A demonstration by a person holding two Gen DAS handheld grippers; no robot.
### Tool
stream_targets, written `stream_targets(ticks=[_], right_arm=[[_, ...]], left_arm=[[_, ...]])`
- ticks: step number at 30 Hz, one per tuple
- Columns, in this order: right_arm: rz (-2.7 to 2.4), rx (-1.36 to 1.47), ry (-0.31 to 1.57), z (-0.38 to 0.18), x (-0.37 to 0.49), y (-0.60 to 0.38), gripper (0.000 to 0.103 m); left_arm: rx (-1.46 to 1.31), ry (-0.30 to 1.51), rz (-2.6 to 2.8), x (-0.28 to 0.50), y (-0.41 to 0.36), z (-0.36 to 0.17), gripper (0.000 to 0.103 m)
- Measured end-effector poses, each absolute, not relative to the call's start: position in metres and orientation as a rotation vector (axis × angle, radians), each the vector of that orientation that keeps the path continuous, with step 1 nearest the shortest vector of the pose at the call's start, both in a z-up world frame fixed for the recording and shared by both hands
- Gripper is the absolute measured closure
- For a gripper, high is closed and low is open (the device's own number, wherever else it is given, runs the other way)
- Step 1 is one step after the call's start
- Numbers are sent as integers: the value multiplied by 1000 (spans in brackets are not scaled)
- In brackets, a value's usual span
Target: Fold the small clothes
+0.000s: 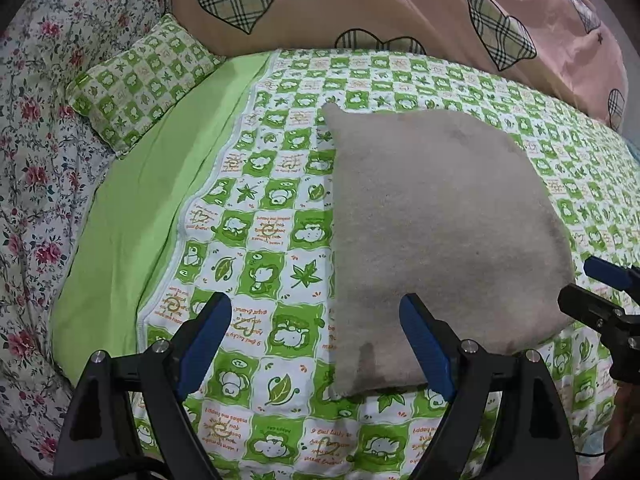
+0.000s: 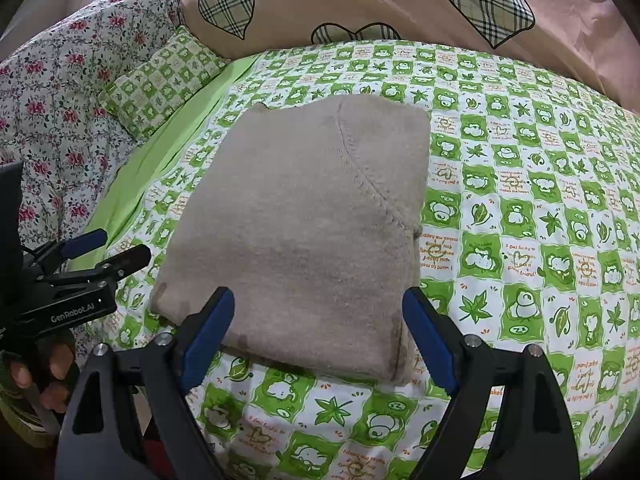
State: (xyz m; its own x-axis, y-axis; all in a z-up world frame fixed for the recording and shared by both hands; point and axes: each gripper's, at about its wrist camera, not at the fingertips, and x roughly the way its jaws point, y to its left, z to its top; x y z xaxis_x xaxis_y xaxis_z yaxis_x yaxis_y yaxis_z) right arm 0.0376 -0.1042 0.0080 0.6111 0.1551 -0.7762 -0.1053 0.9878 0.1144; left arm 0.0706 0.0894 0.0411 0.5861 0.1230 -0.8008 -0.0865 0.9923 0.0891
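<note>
A big bed (image 2: 520, 160) with a green checked sheet holds a folded gray sweater (image 2: 304, 232) lying flat in its middle, and the left gripper (image 1: 316, 344) and right gripper (image 2: 318, 340) both hover near its front edge, spread wide and holding nothing.

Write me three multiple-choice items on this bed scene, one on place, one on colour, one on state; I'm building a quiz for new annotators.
1. Where does the folded garment lie?
A. on the checked sheet
B. on the floral quilt
C. on the heart pillow

2. What colour is it?
A. navy
B. beige-grey
C. red

3. How are both tongs?
A. shut on cloth
B. open, empty
C. out of view

Answers:
1 A: the folded garment rests on the checked sheet.
2 B: its knit is beige-grey.
3 B: the left tongs and the right tongs gape, holding nothing.
</note>
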Motion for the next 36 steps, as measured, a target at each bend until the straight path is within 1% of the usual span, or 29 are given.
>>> stream_targets(ticks=[21,36], right_arm=[[159,50,897,12,35,-101,17],[160,55,891,15,36,-100,17]], left_arm=[[-13,927,128,72,98,43,16],[42,898,118,68,87,45,16]])
